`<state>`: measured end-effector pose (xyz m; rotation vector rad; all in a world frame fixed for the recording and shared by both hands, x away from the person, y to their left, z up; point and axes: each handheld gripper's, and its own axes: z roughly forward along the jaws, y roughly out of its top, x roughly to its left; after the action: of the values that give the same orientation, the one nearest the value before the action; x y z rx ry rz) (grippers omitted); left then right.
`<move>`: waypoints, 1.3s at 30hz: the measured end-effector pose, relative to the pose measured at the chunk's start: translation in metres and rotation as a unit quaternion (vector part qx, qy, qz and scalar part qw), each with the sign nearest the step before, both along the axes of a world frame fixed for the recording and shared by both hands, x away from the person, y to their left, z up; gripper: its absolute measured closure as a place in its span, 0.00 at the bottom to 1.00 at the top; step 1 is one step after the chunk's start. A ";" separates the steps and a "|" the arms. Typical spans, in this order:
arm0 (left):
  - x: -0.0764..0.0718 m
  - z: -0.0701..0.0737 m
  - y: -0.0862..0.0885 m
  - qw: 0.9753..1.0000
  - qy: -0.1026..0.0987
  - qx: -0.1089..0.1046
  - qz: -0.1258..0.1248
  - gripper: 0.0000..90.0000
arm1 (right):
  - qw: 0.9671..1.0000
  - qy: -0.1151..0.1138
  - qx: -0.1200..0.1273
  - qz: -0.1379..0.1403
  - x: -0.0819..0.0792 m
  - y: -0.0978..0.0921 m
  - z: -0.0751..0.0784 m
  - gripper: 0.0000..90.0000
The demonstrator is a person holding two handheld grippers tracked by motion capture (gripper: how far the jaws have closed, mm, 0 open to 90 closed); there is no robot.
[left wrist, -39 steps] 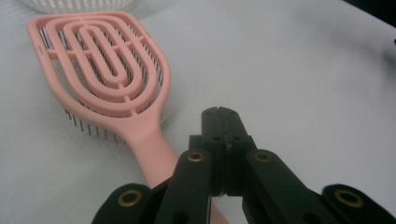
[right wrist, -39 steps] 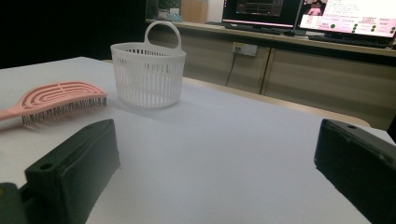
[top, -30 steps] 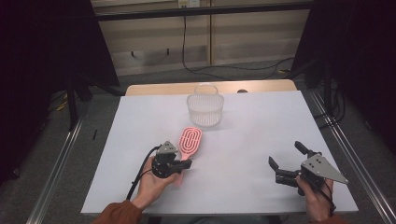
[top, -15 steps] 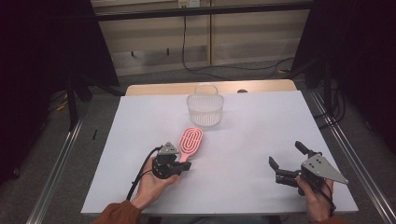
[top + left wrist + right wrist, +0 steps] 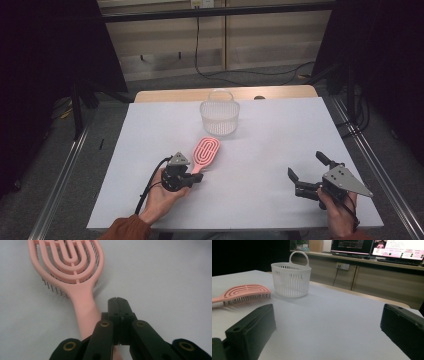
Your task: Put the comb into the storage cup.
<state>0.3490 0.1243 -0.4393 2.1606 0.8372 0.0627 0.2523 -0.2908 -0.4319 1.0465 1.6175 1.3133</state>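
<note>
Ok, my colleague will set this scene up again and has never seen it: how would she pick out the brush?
Start at the white table and find the white slatted basket near its far edge. Just in front of it lies the pink hairbrush, bristles down, handle toward the left gripper. It is the table's one pink thing, with a looped open-work head.

Overhead light falls evenly on the white table [image 5: 260, 150], leaving the room around it nearly black. The basket [image 5: 291, 280] casts a soft shadow toward the camera. Up close, the right gripper [image 5: 327, 332] looks blurred, and bright monitors [image 5: 377, 248] glare in the background.
</note>
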 end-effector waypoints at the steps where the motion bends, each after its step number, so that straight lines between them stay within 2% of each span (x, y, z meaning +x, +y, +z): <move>1: 0.000 0.000 0.000 1.000 0.000 0.001 0.000 1.00 | 1.000 -0.001 -0.001 0.000 0.000 0.000 0.000 0.00; 4: -0.001 0.001 0.001 1.000 -0.002 0.004 0.003 1.00 | 1.000 -0.001 0.000 0.000 0.000 0.000 0.000 0.00; 7: 0.001 0.001 0.002 1.000 0.007 -0.004 0.001 1.00 | 1.000 0.000 0.004 0.000 0.000 0.000 0.000 0.00; 10: 0.001 0.000 0.002 1.000 0.008 -0.003 0.000 1.00 | 1.000 0.000 0.006 0.000 0.001 0.000 0.000 0.00; 12: 0.001 -0.001 0.003 1.000 0.013 -0.007 0.002 1.00 | 1.000 -0.007 0.008 -0.002 -0.001 0.000 0.001 0.00; 13: 0.002 -0.001 0.003 1.000 0.021 -0.009 0.001 1.00 | 1.000 -0.007 0.011 -0.001 -0.001 0.000 0.002 0.00; 14: 0.002 -0.002 0.003 1.000 0.022 -0.007 0.000 1.00 | 1.000 -0.003 0.027 -0.002 -0.001 0.000 0.001 0.00; 15: 0.002 -0.002 0.003 1.000 0.022 -0.007 0.000 1.00 | 0.999 -0.001 0.032 0.001 -0.001 0.000 0.001 0.00; 17: 0.003 -0.001 0.004 1.000 0.021 -0.007 0.001 1.00 | 1.000 0.000 0.024 0.000 0.000 0.000 0.001 0.00; 18: 0.003 -0.001 0.005 1.000 0.019 -0.004 0.004 1.00 | 1.000 -0.007 0.022 -0.004 0.000 -0.001 0.002 0.00; 21: 0.002 -0.002 0.005 1.000 0.016 -0.001 0.002 1.00 | 1.000 -0.009 0.027 -0.007 -0.001 -0.001 0.002 0.00; 25: 0.001 0.000 0.007 1.000 0.012 -0.001 0.006 1.00 | 1.000 -0.009 0.019 -0.002 -0.001 0.000 0.001 0.00; 27: 0.002 0.000 0.009 1.000 0.016 -0.006 0.007 1.00 | 1.000 -0.011 0.018 -0.001 -0.001 0.001 0.002 0.00; 30: 0.003 0.000 0.011 1.000 0.013 -0.005 0.005 1.00 | 1.000 -0.007 0.025 -0.003 0.000 0.000 0.001 0.00; 36: 0.002 0.005 0.013 1.000 0.002 -0.027 0.005 1.00 | 1.000 -0.005 0.022 -0.002 0.000 0.000 0.001 0.00; 37: 0.002 0.005 0.014 0.999 -0.005 -0.033 0.008 0.96 | 1.000 -0.008 0.019 -0.006 0.000 0.000 0.001 0.00; 39: 0.002 0.009 0.016 0.999 -0.025 -0.046 0.012 0.96 | 1.000 -0.010 0.019 -0.005 0.000 -0.001 0.001 0.00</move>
<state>0.3507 0.1405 -0.4304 2.0555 0.8219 0.0882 0.2518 -0.2921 -0.4307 1.0594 1.5763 1.3477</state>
